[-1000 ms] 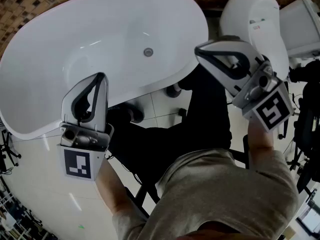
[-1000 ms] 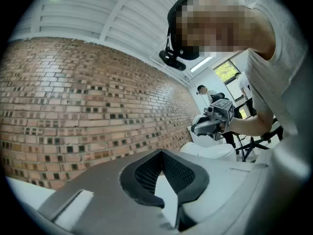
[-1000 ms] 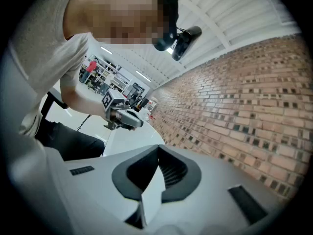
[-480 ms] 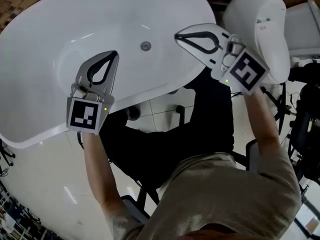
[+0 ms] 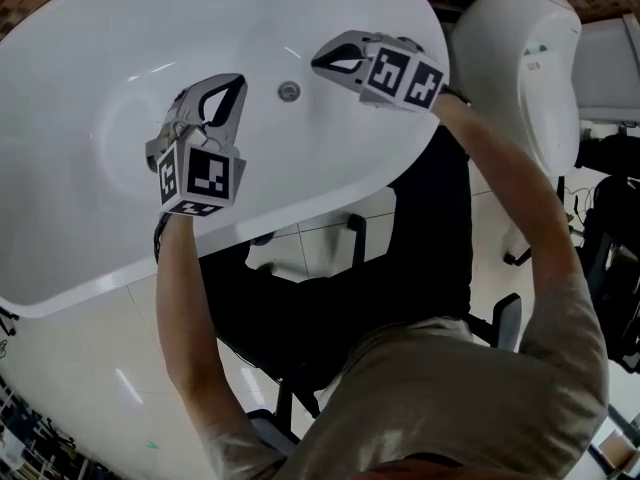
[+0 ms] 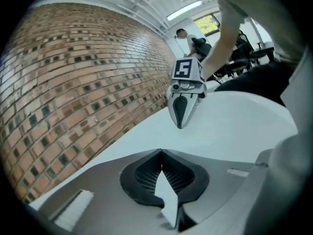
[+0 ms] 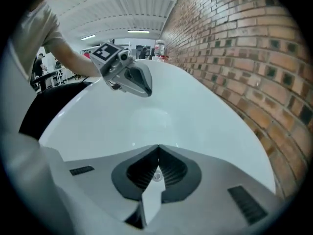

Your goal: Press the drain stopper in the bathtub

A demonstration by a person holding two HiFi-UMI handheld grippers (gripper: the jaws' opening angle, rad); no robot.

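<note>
The white bathtub fills the upper left of the head view. Its small round metal drain stopper sits on the tub floor. My left gripper hangs over the basin just left of the stopper, jaws shut and empty. My right gripper is shut too, with its tip just right of the stopper and slightly beyond it. In the right gripper view the stopper shows through the opening behind the closed tips, and the left gripper is ahead. The left gripper view faces the right gripper.
A white toilet stands right of the tub. A brick wall runs behind the tub. The person's dark legs and a black seat frame are below the tub's near rim, over a white tiled floor.
Both grippers moved forward from outside the near rim to over the basin. They closed in on the drain stopper from either side. The right one swung left.
</note>
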